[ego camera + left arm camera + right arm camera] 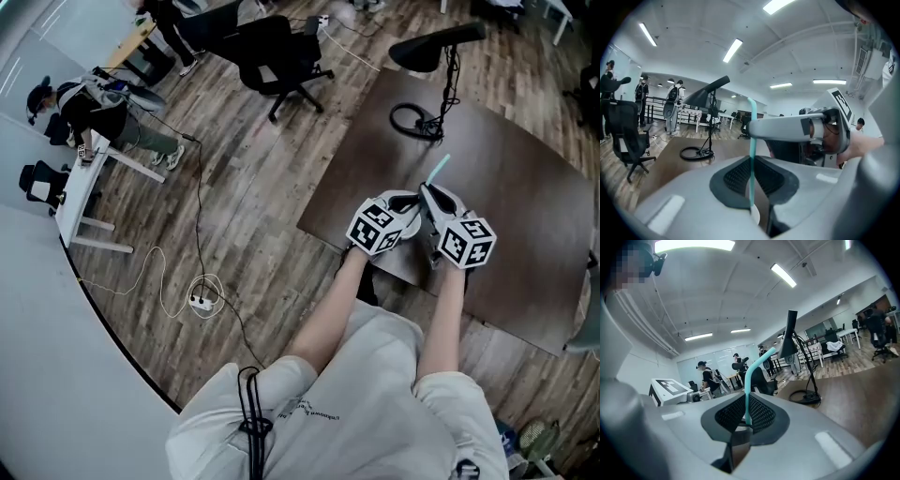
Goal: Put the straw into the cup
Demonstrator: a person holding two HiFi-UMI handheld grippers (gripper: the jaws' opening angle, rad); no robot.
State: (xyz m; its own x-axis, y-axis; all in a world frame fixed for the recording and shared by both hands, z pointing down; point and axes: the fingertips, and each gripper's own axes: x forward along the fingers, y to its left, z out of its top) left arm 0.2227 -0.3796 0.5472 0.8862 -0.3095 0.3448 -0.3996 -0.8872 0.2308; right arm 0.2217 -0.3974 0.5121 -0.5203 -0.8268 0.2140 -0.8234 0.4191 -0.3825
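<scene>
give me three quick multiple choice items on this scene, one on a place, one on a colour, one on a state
1. Where does the black stand sit?
A. on the brown table
B. on the floor beside the office chair
C. on the white desk

2. What colour is the straw?
A. red
B. teal
C. yellow

3. How do the left tool and the right tool stand?
A. both open and empty
B. only the left one is shut on the straw
C. both are shut on the straw

Answers:
1 A, since the head view shows its round base resting on the table, beyond the tools.
2 B, since it shows teal in all three views.
3 C, since each gripper view shows the straw clamped between that tool's dark pads.
</scene>
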